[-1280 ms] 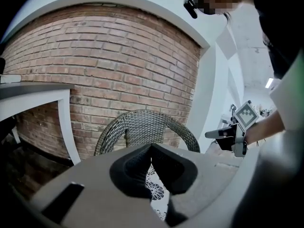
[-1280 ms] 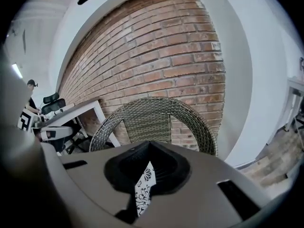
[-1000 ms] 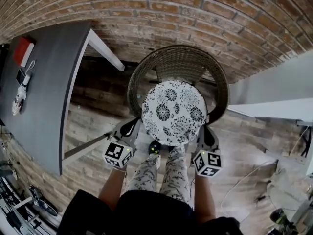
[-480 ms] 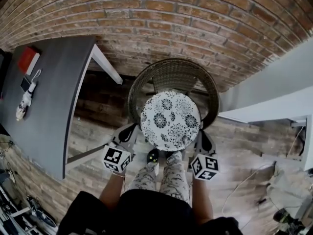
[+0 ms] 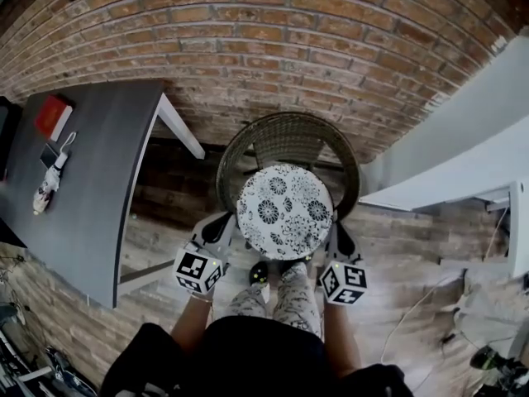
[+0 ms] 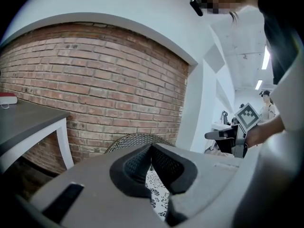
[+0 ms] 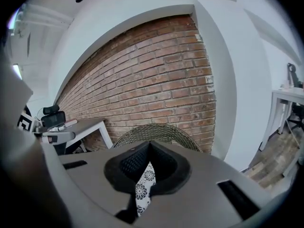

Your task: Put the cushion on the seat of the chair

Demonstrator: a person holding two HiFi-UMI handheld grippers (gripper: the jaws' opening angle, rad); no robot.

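One cushion [image 5: 285,212]: round, white with a black flower print. It sits at frame centre in the head view, held in the air between both tongs and not yet on the seat.
Handling: judged light and soft. It is likely to sag, and the thin fabric may slip from a shallow pinch. Opposite rims are the best hold, as now.
Left tongs [image 5: 223,227]: closed on the cushion's left rim, printed fabric between the pads.
Right tongs [image 5: 337,231]: fully closed, pinching the right rim.
Chair [image 5: 248,143]: woven round back, upper centre; the seat is hidden behind the cushion.
Brick wall [image 5: 289,48]: directly behind the chair.
Table [image 5: 91,172]: grey, at left, well apart, carrying small items.
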